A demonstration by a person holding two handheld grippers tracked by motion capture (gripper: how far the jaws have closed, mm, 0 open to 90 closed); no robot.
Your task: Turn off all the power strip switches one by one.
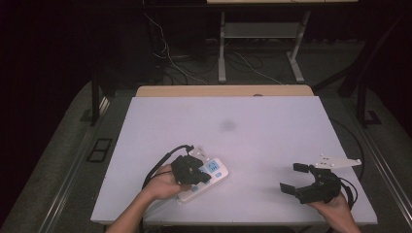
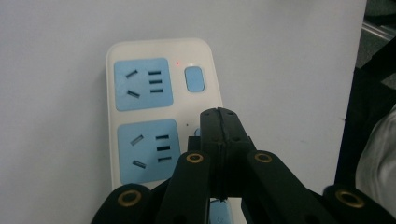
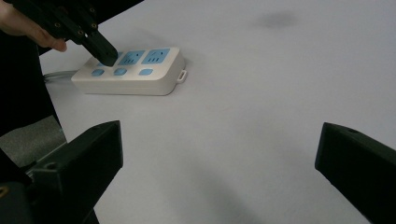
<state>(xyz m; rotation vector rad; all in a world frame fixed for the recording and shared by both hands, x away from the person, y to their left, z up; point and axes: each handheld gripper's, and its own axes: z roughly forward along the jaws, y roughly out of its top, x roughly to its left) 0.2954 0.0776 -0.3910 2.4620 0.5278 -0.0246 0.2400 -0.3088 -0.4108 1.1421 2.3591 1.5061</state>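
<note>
Nearest you, at 5 o'clock, your right gripper (image 1: pixel 298 179) sat idle, jaws spread wide. At 7 o'clock your left gripper (image 2: pixel 219 122), jaws clenched together, pressed down on the power strip (image 2: pixel 154 112) beside its 2nd switch. Off-centre pressure could've skidded the strip or missed the button.

No readable text, brand or number anywhere. Power strip (image 2: pixel 159 112) bare of lettering: plain blue socket faces, blue button, small red dot beside button.
</note>
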